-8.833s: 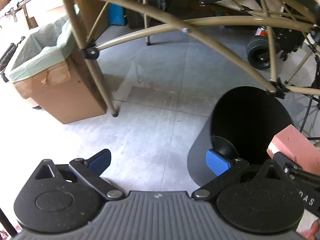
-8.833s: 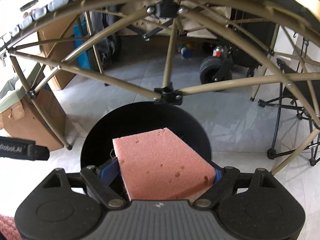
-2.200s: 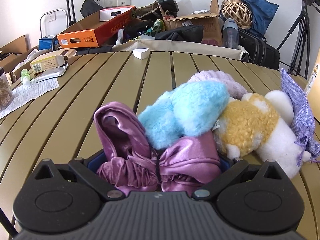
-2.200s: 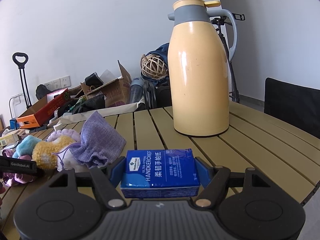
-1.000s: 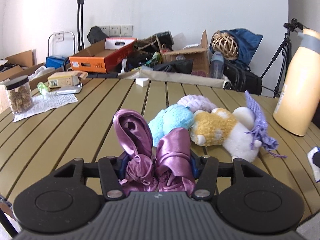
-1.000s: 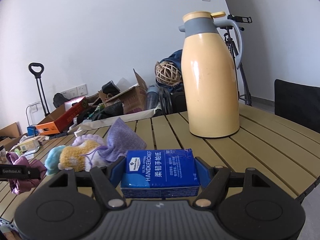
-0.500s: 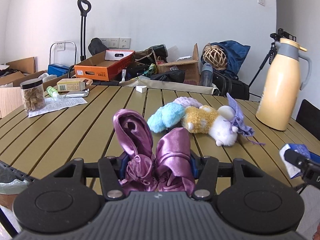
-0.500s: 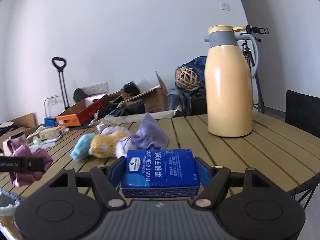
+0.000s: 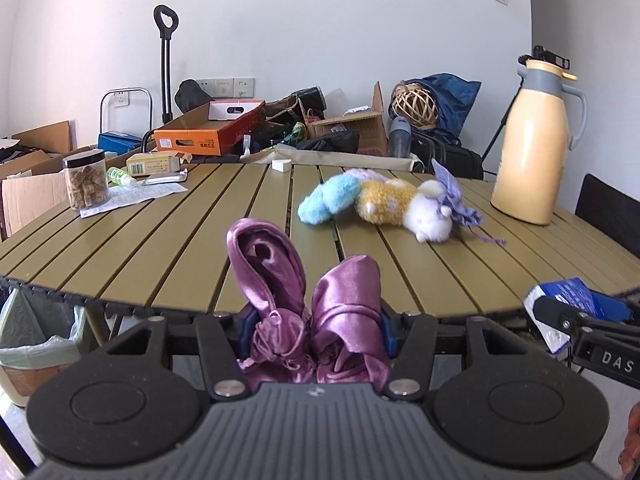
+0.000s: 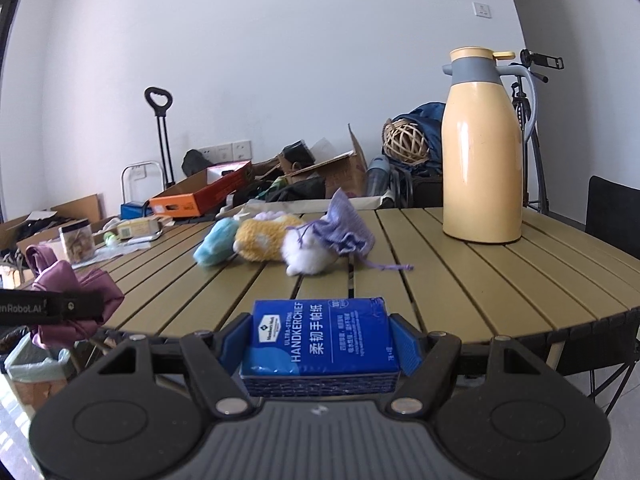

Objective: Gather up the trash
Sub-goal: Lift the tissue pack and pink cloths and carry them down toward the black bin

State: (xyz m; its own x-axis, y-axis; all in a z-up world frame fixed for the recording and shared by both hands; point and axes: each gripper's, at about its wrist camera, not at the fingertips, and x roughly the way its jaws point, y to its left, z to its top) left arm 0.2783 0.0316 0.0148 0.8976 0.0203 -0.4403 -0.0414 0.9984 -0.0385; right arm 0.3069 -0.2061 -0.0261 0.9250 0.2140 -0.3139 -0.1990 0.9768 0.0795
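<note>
Both hands have drawn back from the slatted table point(image 9: 160, 240) since a second ago, its near edge now in view. At far left below it waits a lined bin point(image 9: 36, 344). Next, the left gripper point(image 9: 314, 330) is clamped on a purple satin bundle point(image 9: 308, 304); to its right, the right gripper point(image 10: 320, 344) pinches a blue tissue pack point(image 10: 320, 336). Slippery satin could slide free on the way down, I'd guess.
</note>
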